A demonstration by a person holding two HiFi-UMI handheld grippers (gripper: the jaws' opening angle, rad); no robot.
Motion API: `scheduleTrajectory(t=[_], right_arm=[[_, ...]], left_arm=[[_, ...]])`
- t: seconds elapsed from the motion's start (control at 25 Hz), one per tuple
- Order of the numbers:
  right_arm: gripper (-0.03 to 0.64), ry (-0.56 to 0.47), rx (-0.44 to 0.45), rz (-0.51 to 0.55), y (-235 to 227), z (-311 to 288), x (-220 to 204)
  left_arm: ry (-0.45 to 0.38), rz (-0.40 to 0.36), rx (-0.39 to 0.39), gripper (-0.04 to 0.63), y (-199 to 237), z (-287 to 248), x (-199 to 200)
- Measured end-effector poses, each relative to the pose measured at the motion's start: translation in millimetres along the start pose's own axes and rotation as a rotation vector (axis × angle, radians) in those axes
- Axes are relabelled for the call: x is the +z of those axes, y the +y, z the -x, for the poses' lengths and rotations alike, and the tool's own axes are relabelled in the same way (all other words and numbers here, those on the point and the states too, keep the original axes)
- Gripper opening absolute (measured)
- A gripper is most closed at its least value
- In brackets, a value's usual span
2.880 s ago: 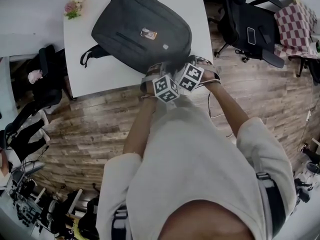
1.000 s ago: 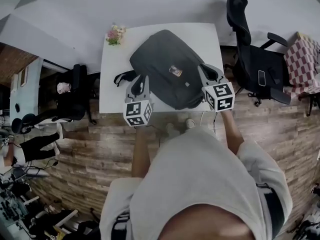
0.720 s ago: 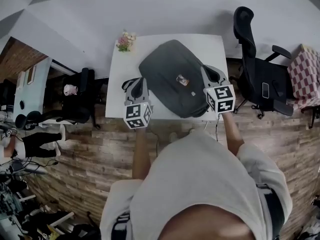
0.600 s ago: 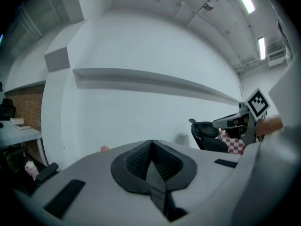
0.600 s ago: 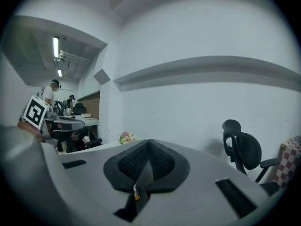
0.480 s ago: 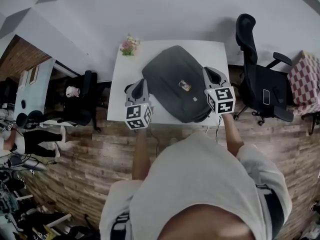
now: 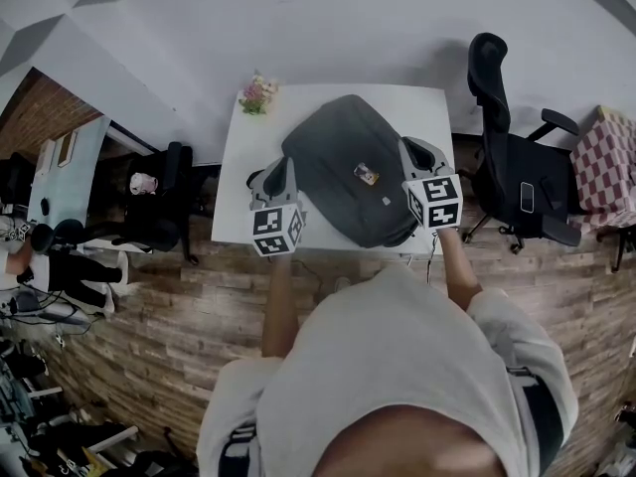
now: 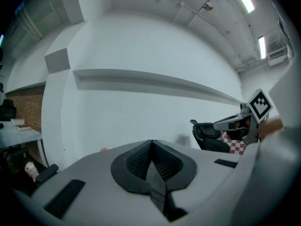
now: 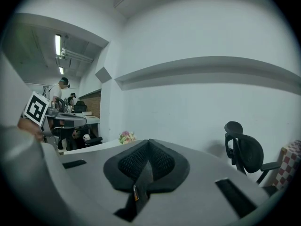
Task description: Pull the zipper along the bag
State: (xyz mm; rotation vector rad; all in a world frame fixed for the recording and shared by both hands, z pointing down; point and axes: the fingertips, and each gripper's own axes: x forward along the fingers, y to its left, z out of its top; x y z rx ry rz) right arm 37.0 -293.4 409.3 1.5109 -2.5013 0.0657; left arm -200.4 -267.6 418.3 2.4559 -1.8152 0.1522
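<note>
A dark grey backpack lies flat on the white table in the head view, with a small tag on its top. My left gripper hovers at the bag's left side, and my right gripper at its right side. Both are raised and touch nothing. In the left gripper view the jaws are pressed together with nothing between them. The right gripper view shows its jaws shut and empty too. Neither gripper view shows the bag; both look at the white wall.
A small bunch of flowers stands at the table's far left corner. A black office chair is right of the table, with a checked cloth beyond it. Desks and chairs stand at the left. The floor is wood.
Both grippers, earlier together at the bag's near edge, now stand apart on either side of it. Over the last second they barely moved, while the table shifted in the head view.
</note>
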Motion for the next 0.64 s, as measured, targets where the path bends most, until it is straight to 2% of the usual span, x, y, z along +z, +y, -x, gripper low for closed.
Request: scheduleTrajectory(t=[0.64], right_arm=[[0.012, 0.033, 0.018, 0.011, 5, 4, -12]], left_arm=[[0.034, -0.015, -0.013, 0.026, -14, -1, -11]])
